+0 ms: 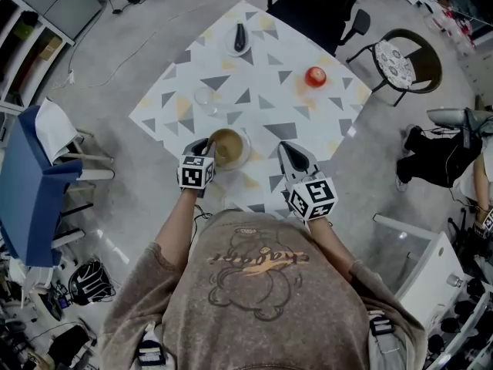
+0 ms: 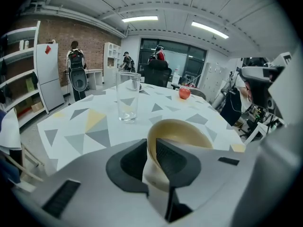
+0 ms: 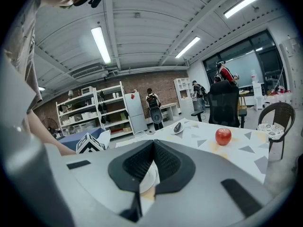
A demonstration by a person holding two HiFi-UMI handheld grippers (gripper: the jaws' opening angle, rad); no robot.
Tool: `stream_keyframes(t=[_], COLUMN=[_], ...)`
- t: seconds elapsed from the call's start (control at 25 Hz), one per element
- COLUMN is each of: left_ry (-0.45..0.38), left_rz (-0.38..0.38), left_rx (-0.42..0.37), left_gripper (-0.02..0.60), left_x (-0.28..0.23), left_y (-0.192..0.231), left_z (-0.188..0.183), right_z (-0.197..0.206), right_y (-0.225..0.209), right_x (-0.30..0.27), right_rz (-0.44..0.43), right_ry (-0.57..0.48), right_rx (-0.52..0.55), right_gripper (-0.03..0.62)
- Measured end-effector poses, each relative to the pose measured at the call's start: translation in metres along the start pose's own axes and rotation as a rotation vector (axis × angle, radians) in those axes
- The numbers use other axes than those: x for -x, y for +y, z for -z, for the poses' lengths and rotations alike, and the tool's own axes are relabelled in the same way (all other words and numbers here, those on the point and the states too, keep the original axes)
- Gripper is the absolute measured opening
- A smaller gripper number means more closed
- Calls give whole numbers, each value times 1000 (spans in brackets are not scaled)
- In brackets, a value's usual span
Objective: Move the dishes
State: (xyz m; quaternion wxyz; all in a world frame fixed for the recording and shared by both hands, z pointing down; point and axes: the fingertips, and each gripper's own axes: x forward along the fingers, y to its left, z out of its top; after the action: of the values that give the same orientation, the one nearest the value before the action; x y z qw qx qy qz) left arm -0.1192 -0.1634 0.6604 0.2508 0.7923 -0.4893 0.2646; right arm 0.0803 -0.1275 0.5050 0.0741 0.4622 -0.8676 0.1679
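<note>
Triangle-print bench (image 1: 308,114): bowl (image 1: 228,146) at its 6 o'clock edge, your left tongs (image 2: 151,145) clamped on the rim. Lift straight, keep it level. Your right tongs (image 1: 289,151), together and empty, sit at the bowl's 3 o'clock.

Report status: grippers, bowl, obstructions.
Left gripper shut on bowl rim. Right gripper shut, empty. Glass beyond bowl, apart.

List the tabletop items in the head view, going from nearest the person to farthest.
tan bowl → empty drinking glass → red apple → small white plate carrying a dark object
</note>
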Motion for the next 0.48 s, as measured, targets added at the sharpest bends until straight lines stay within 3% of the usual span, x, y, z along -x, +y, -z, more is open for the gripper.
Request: stream_keyframes(t=[0.48], left_ry=[-6], left_rz=[-7], left_rx=[19], left_gripper=[37], left_x=[1], left_y=[3], left_z=[-5], right_z=[2], right_y=[0], right_x=[0], right_rz=[1], right_ry=[1], right_rx=[-3], right_gripper=[5])
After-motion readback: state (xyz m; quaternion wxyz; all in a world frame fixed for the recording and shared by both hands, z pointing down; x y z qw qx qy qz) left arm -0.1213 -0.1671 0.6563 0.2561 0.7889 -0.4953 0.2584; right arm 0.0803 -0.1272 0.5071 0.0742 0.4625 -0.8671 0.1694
